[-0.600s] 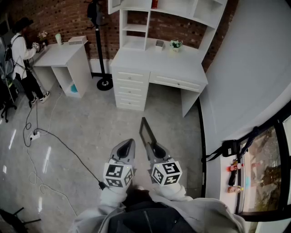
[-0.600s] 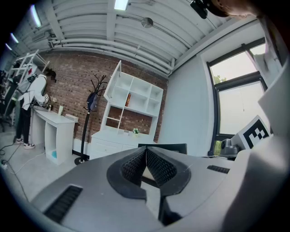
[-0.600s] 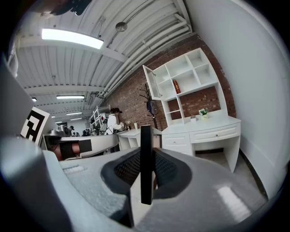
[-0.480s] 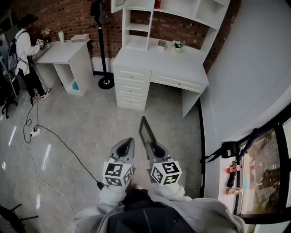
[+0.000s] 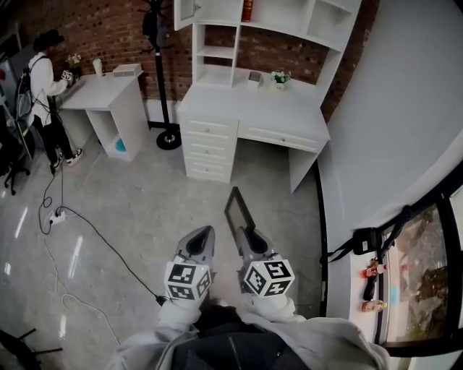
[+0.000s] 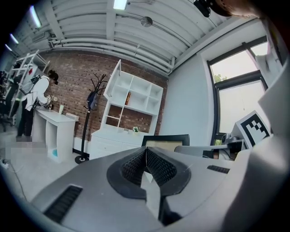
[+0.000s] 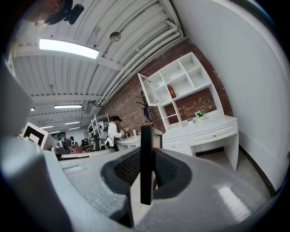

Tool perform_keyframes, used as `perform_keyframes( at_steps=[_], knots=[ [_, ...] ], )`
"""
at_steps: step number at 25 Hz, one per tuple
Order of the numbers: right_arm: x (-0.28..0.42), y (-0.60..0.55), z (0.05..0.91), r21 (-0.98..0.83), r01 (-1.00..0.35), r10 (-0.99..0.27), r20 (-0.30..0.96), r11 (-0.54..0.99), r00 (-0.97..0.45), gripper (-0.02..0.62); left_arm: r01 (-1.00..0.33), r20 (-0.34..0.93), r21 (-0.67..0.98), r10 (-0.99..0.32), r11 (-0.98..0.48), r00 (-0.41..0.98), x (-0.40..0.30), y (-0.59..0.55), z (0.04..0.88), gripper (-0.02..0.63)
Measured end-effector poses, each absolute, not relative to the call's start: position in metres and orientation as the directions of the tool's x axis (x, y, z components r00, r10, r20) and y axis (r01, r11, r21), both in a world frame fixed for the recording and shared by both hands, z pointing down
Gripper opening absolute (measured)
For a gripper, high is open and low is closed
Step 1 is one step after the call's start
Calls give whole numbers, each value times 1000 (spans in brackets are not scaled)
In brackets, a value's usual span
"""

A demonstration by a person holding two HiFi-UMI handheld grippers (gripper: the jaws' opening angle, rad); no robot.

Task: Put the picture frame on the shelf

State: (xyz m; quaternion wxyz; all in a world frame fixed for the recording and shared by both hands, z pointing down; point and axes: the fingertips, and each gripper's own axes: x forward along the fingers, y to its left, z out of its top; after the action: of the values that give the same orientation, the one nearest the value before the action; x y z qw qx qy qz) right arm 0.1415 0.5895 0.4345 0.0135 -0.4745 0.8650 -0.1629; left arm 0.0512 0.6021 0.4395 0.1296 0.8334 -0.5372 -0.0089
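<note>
In the head view my right gripper is shut on the near end of a dark picture frame, which sticks out ahead of it over the grey floor. Seen edge-on in the right gripper view, the frame stands upright between the ribbed pads, with my right gripper clamped on it. My left gripper rides beside it, shut and holding nothing; its closed tips meet. The frame shows just to its right. The white shelf unit over a desk stands ahead.
A black coat stand is left of the desk. Further left a person stands at a second white desk. A cable runs across the floor. A grey wall and a window ledge with small figures are on the right.
The whole room has slid slightly down in the head view. Both grippers keep their spacing, and the frame stays in the right gripper.
</note>
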Motion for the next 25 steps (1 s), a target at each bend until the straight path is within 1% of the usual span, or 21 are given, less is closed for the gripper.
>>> perform_keyframes(
  at_steps=[13, 25],
  knots=[
    [144, 557, 428, -259, -815, -820, 117, 519, -560, 57, -886, 118, 223, -891, -407, 438, 58, 569, 441, 5],
    [138, 482, 433, -273, -810, -812, 139, 519, -567, 57, -879, 135, 238, -882, -414, 452, 56, 488, 445, 5]
  ],
)
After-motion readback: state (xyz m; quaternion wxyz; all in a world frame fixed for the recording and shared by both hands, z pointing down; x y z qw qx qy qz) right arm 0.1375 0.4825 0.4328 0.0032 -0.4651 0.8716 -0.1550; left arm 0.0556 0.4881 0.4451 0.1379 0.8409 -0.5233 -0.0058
